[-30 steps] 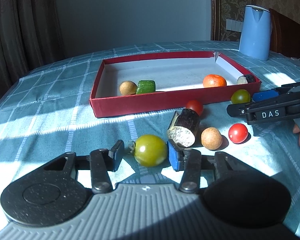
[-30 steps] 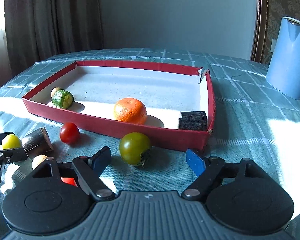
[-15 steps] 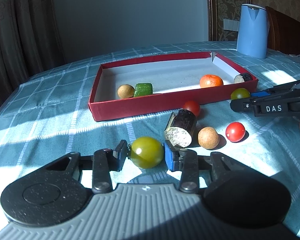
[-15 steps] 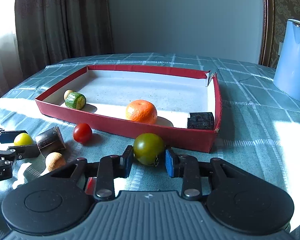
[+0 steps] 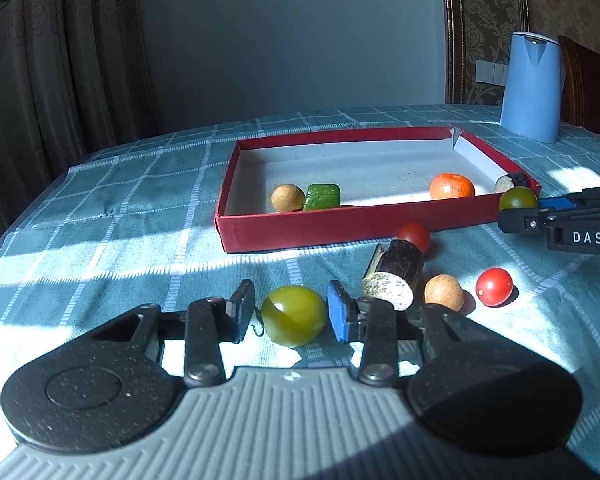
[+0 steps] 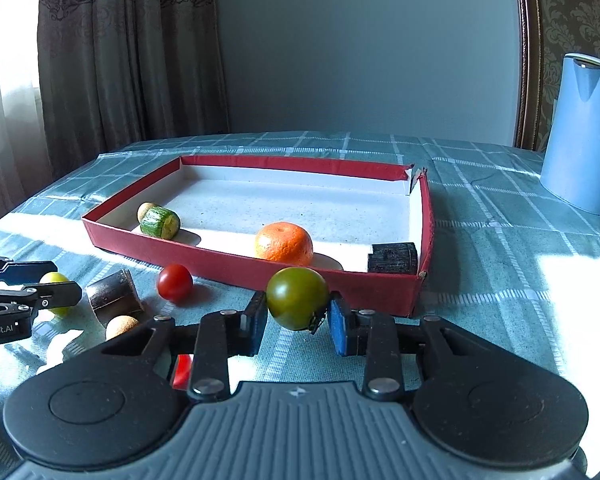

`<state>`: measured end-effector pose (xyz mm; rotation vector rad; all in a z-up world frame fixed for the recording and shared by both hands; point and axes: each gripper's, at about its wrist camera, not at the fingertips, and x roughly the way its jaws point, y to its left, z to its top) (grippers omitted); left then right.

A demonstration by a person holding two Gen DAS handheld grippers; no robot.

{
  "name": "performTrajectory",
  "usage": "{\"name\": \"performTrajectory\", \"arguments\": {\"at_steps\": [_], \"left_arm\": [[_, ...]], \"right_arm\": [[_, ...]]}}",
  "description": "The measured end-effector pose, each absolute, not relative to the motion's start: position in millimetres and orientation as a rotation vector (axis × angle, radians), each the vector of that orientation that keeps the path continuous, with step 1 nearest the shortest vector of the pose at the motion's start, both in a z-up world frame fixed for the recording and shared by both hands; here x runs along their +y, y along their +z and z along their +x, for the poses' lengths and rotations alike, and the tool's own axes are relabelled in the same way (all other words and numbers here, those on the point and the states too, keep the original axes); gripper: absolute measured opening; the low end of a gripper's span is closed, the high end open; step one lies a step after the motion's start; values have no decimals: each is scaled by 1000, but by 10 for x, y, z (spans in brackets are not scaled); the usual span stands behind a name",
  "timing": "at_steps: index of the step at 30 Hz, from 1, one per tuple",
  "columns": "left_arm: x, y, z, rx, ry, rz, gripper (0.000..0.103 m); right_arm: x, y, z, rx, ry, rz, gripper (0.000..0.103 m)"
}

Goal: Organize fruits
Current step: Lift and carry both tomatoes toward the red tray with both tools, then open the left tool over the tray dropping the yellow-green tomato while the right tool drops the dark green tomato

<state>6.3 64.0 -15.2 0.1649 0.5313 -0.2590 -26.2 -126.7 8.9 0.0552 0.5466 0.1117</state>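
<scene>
Left fruit: yellow-green round tomato [image 5: 293, 315] with a small dried stalk; lies between the jaws of the left tool [image 5: 288, 312]; lit side toward the camera.
Right fruit: darker green round tomato [image 6: 298, 297]; sits between the jaws of the right tool [image 6: 298, 316], just in front of the near wall of the red shallow cardboard tray [image 6: 364, 286].
Handling, judged: both fruits light, smooth-skinned, slightly yielding; likely to roll or squirt out if pinched off-centre; skin may bruise under hard pressure; take hold across the widest part, pads on opposite flanks, clear of the stalk.
Left tool state: jaws have just been closing; right blue pad appears to touch the fruit; a thin gap shows at the left pad; full grip cannot be confirmed; fruit appears to rest on the checked teal cloth of the counter [image 5: 112, 216].
Right tool state: jaws have just been closing; both pads press the fruit's flanks; gripping.
Beyond the right tool: orange mandarin [image 6: 284, 242] and green cucumber piece [image 6: 160, 222] inside the tray.
Beside the left tool: cut dark aubergine piece [image 5: 394, 276] just to its right.
</scene>
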Motion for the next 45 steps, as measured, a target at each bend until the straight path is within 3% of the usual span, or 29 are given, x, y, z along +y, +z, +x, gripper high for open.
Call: {"name": "performTrajectory", "arguments": {"at_steps": [45], "left_arm": [[63,143,427,441,-109,233,35]], "right_arm": [[-1204,182,-408,441,98,-5,32]]}}
